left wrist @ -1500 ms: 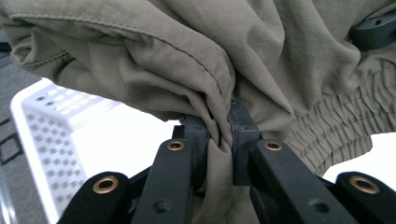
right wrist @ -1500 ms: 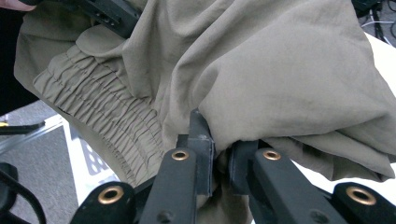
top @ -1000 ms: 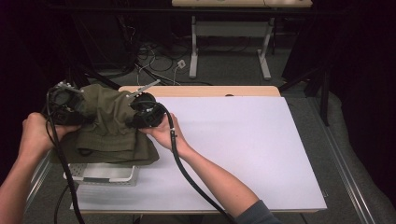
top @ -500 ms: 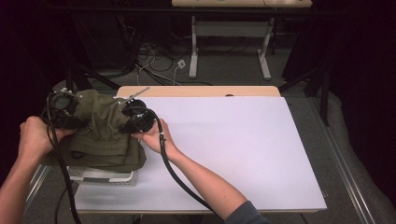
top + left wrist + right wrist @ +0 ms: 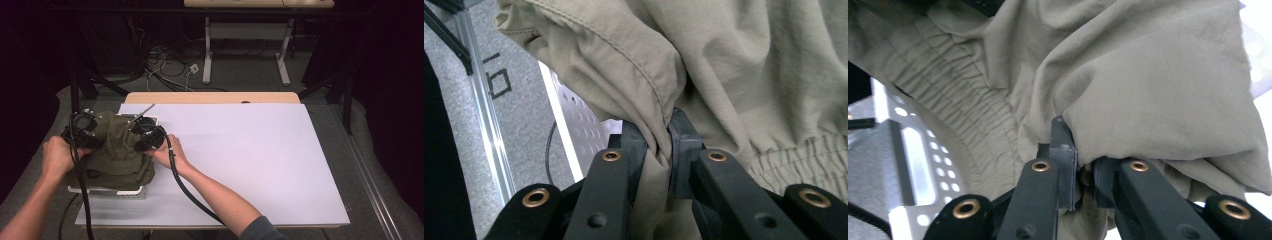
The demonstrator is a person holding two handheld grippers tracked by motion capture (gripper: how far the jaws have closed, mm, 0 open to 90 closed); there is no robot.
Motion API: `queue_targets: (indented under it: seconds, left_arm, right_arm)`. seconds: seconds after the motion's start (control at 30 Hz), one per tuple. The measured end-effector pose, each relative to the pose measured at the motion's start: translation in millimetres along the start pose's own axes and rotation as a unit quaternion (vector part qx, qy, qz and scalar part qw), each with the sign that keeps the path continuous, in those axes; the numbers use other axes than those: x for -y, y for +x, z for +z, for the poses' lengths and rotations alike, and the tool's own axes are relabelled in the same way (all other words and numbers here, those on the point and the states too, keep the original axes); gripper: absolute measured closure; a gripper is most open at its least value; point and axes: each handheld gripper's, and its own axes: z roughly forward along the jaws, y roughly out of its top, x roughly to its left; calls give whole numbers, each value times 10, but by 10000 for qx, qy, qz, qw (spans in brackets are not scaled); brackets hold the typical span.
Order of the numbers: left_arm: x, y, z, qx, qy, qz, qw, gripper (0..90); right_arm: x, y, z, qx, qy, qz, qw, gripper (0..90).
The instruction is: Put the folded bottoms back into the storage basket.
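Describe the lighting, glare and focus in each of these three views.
High view: room behind is dark, the white table is evenly lit, slightly soft. Left gripper view: the olive garment is sharp and bright, with glare on the perforated white basket. Right gripper view: the fabric is crisp, the right edge blown out to white, the basket blurred.

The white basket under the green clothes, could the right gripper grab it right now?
Probably not. The right gripper is shut on the olive garment, which drapes over the white basket, so it would have to let go first.
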Motion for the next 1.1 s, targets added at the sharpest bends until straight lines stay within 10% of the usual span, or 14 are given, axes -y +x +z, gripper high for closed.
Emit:
queue_targets:
  seconds: [0.43, 0.6, 1.1]
  left_arm:
    - [-8, -14, 143, -265, 101, -54, 9996, 788]
    - [41, -5, 230, -341, 174, -134, 9992, 706]
    - [117, -141, 90, -135, -387, -190, 9990, 255]
  right_arm:
    - [12, -80, 122, 84, 215, 25, 9997, 783]
    - [64, -152, 110, 58, 151, 37, 9999, 581]
    - [218, -343, -427, -56, 133, -106, 9998, 218]
